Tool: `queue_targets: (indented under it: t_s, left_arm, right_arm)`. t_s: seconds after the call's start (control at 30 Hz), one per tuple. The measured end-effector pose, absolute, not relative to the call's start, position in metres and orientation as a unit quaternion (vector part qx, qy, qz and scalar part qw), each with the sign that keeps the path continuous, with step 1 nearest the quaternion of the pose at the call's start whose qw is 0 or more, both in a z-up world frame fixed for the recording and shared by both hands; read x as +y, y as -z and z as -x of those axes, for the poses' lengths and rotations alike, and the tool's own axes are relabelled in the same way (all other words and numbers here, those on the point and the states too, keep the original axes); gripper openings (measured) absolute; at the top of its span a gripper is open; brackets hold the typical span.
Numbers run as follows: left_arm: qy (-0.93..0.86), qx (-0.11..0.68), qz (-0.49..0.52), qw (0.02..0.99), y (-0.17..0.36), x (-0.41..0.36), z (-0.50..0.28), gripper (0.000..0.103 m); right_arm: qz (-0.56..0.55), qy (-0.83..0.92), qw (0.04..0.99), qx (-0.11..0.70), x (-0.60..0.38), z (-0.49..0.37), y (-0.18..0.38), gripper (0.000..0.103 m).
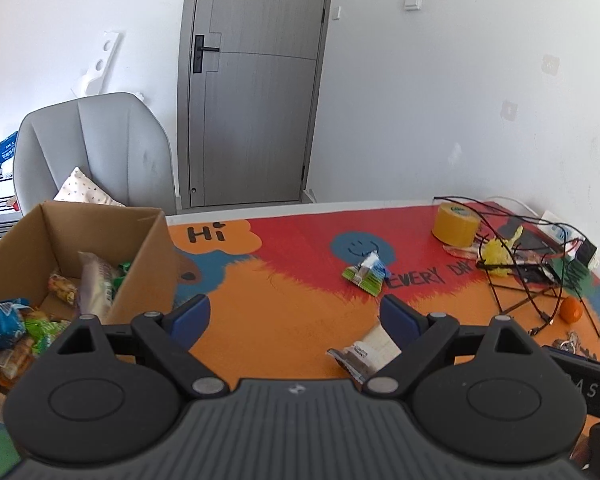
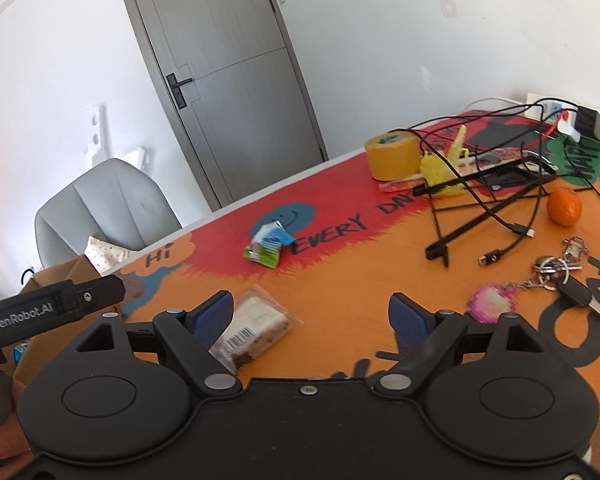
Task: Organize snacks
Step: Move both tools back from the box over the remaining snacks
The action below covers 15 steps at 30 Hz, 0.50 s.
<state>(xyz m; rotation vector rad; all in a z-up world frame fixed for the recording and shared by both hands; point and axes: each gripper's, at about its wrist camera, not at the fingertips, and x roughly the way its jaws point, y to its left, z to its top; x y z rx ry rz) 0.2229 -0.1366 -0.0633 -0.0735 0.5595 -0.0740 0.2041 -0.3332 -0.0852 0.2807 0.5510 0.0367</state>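
Observation:
A cardboard box (image 1: 148, 256) at the left holds several wrapped snacks (image 1: 40, 320); its corner shows in the right wrist view (image 2: 66, 276). A clear-wrapped cake bar (image 1: 370, 350) lies on the mat by my left gripper's right finger; in the right wrist view (image 2: 256, 326) it lies by my right gripper's left finger. A green and blue snack packet (image 1: 366, 274) (image 2: 268, 246) lies farther back. My left gripper (image 1: 296, 314) is open and empty. My right gripper (image 2: 312, 312) is open and empty.
The colourful mat (image 1: 284, 320) covers the table. At the right are a yellow tape roll (image 2: 392, 156), tangled black cables (image 2: 492, 200), an orange (image 2: 564, 206), keys with a pink fob (image 2: 556, 284) and a power strip (image 2: 572, 118). A grey chair (image 1: 96, 148) stands behind the box.

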Motion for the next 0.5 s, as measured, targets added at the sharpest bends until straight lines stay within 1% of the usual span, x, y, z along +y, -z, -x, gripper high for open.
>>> queue_targets:
  t_s: [0.5]
  left_arm:
    - [0.059,0.320,-0.015,0.945,0.102,-0.178,-0.242,0.091]
  right_arm:
    - [-0.137,-0.006,0.944,0.299,-0.358,-0.211,0.108,0.086]
